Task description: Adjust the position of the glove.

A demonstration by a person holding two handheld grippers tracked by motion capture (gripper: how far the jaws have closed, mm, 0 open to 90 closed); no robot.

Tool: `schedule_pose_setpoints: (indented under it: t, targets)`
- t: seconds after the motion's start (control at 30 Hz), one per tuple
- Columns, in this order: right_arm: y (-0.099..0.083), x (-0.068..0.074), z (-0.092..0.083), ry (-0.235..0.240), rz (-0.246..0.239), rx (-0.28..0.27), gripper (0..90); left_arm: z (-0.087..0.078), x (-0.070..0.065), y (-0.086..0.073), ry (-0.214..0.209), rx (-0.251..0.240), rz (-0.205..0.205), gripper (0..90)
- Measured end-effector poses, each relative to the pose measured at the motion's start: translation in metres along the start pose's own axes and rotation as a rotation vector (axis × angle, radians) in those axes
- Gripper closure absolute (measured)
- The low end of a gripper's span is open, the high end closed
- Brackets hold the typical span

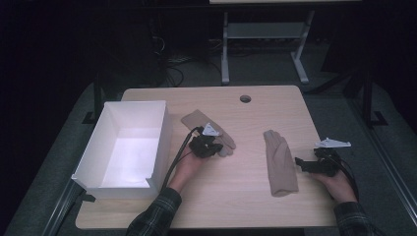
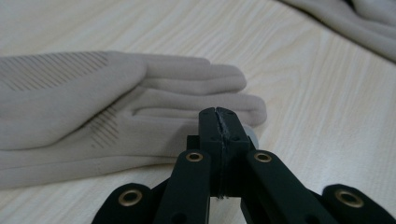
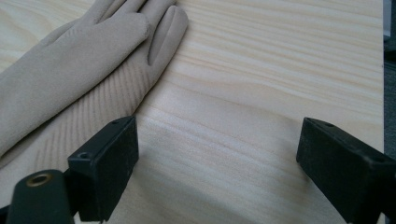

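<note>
Two beige gloves lie flat on the wooden table [image 1: 236,201]. My left gripper [image 1: 218,147] rests low over the fingers of the left glove [image 1: 196,120]. In the left gripper view that gripper [image 2: 218,122] has its jaws pressed together at the little finger of the glove [image 2: 93,107], whose tip pokes out behind them. The right glove [image 1: 280,162] lies fingers away from me; its edge shows at the top right of the left gripper view [image 2: 359,23]. My right gripper [image 1: 301,164] stands open just right of it, with bare wood between its jaws [image 3: 217,172] and the glove [image 3: 70,70] beside the left jaw.
An open white box [image 1: 164,129] stands at the table's left edge, close to my left hand. A round cable hole [image 1: 245,98] sits near the far edge. Beyond the table are a desk's metal legs [image 1: 225,54] and dark floor.
</note>
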State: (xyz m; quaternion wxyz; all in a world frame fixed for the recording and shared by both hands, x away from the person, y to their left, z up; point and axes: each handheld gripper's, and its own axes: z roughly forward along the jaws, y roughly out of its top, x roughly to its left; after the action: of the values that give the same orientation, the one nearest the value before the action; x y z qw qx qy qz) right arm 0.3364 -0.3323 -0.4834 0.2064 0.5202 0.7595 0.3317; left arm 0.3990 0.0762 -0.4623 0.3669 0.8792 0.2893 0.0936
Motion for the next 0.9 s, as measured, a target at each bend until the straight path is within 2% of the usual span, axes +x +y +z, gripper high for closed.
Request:
schedule_pose_setpoints:
  t: [0.23,0.3,0.57,0.77,0.9]
  targets:
    - [0.0,0.0,0.0,0.0,-0.001,0.0,12.3,0.005,-0.002,-0.001,-0.011,0.01,-0.004,89.8]
    - [0.0,0.0,0.0,-0.001,0.001,-0.001,12.3,0.005,-0.004,-0.001,-0.031,0.013,-0.006,89.8]
    - [0.0,0.001,0.0,0.0,-0.001,0.0,12.4,0.012,-0.028,0.005,-0.093,0.024,0.046,89.8]
    - [0.0,0.001,0.0,0.0,-0.001,0.0,12.5,0.016,-0.047,0.01,-0.136,0.04,0.074,89.8]
    - [0.0,0.001,0.0,0.001,-0.002,0.0,12.5,0.019,-0.057,0.011,-0.17,0.04,0.079,89.8]
